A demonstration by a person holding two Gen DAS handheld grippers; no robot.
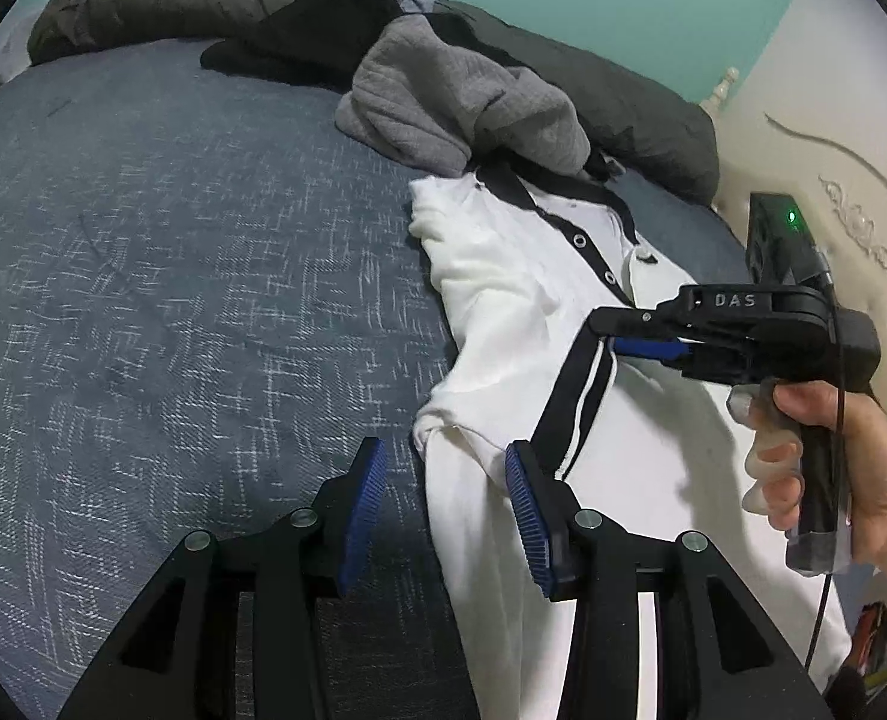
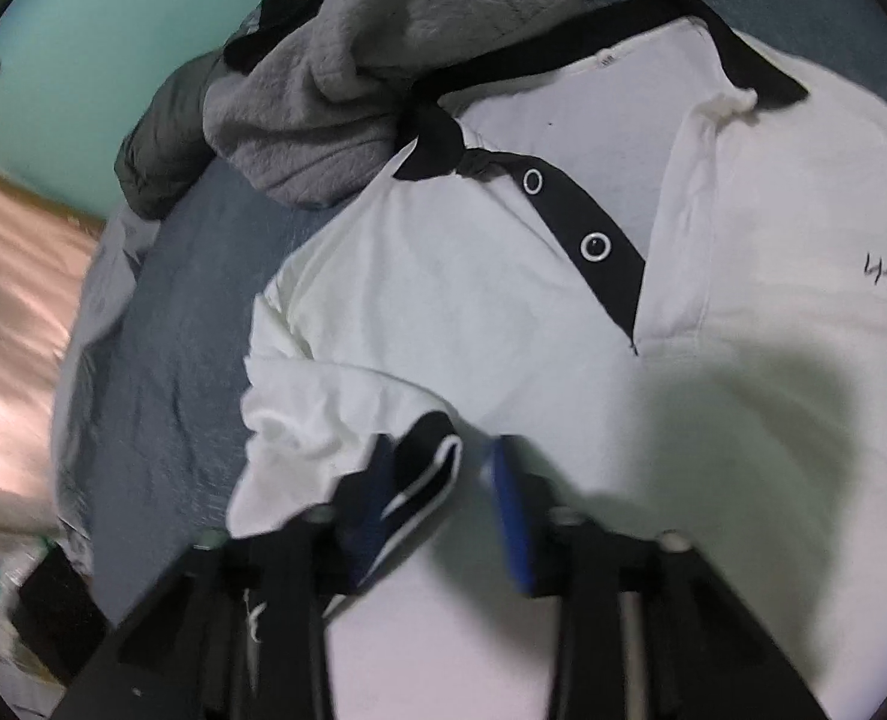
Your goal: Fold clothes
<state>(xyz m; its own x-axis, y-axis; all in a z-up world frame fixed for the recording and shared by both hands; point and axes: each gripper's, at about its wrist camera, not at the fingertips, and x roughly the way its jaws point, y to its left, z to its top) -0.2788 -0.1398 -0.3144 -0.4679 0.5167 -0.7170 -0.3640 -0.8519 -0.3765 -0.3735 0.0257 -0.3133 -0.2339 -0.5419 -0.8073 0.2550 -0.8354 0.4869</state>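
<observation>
White polo shirt (image 1: 503, 312) lies face-up on blue bed cover (image 1: 173, 270). R gripper (image 1: 614, 339) pinches black sleeve cuff (image 1: 575, 414), carried over chest: sleeve fold underway. L gripper (image 1: 443, 516) half-open, empty, astride shirt's edge. Body folds still left, pile behind untouched.

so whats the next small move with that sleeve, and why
Probably lower the right gripper and lay the sleeve cuff flat on the front of the white shirt. The gripper is clamped on the black striped cuff, and the sleeve already looks drawn inward over the shirt's body. The left gripper is open at the shirt's side edge, holding nothing.
</observation>
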